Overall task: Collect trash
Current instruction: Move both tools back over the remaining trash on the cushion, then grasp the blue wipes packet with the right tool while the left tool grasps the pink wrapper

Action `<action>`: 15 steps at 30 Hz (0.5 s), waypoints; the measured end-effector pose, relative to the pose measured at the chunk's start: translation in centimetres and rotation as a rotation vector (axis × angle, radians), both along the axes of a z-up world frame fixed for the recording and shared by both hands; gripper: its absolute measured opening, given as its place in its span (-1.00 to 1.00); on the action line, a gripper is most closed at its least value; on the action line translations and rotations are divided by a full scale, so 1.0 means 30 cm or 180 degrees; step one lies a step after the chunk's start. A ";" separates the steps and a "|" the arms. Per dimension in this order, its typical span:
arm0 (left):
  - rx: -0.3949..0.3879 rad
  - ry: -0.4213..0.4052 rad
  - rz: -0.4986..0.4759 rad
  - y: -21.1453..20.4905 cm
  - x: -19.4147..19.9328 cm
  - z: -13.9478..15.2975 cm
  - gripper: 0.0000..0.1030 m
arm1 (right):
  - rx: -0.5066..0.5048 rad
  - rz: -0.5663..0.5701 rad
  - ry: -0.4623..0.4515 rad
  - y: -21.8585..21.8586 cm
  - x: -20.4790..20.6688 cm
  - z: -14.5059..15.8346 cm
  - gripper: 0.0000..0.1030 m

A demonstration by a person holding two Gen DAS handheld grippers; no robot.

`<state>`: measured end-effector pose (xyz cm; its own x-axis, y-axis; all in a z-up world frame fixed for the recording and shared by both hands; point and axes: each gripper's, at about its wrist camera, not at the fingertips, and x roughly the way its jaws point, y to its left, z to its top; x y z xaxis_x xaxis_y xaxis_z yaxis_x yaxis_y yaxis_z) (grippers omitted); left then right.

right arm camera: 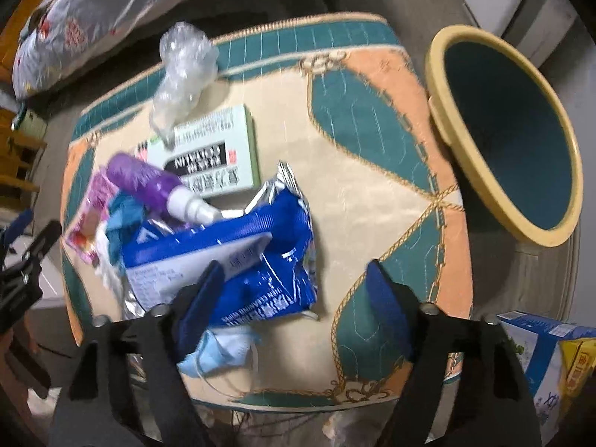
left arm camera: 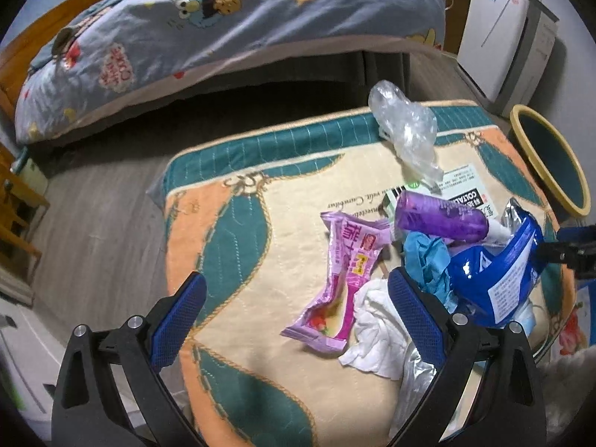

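Observation:
A litter pile lies on a quilted mat (left arm camera: pixel 260 298): a pink wrapper (left arm camera: pixel 346 260), white tissue (left arm camera: pixel 376 324), a crumpled teal piece (left arm camera: pixel 428 260), a purple spray bottle (left arm camera: pixel 439 219), a blue foil bag (left arm camera: pixel 495 275), a medicine box (right arm camera: pixel 219 152), a clear plastic bag (left arm camera: pixel 406 126) and a blue face mask (right arm camera: pixel 219 350). My left gripper (left arm camera: pixel 298 283) stands open above the pink wrapper and tissue. My right gripper (right arm camera: pixel 294 272) is open over the blue foil bag (right arm camera: pixel 260 260), one finger over the bag, the other beside it. A yellow-rimmed teal bin (right arm camera: pixel 480 182) sits right of the mat.
A bed with a cartoon quilt (left arm camera: pixel 223 18) runs along the far side, dark space under it. A white appliance (left arm camera: pixel 503 37) stands at the back right, wooden furniture (left arm camera: pixel 18 223) at the left. Cartons (right arm camera: pixel 540 354) lie at the mat's near right corner.

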<state>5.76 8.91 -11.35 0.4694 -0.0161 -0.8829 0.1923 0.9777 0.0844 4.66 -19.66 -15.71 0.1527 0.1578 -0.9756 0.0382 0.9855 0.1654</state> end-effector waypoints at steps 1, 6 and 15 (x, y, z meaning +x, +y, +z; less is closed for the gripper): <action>0.0007 0.0029 -0.0007 -0.006 0.005 -0.011 0.88 | 0.0009 0.0020 0.0032 0.001 0.003 -0.011 0.23; 0.0051 0.0191 -0.0073 -0.033 0.025 -0.069 0.83 | 0.0096 0.0191 0.0104 0.015 0.009 -0.038 -0.47; 0.0053 0.0519 -0.0089 -0.035 0.047 -0.164 0.14 | 0.0114 0.0409 -0.0011 0.014 -0.024 0.019 -0.60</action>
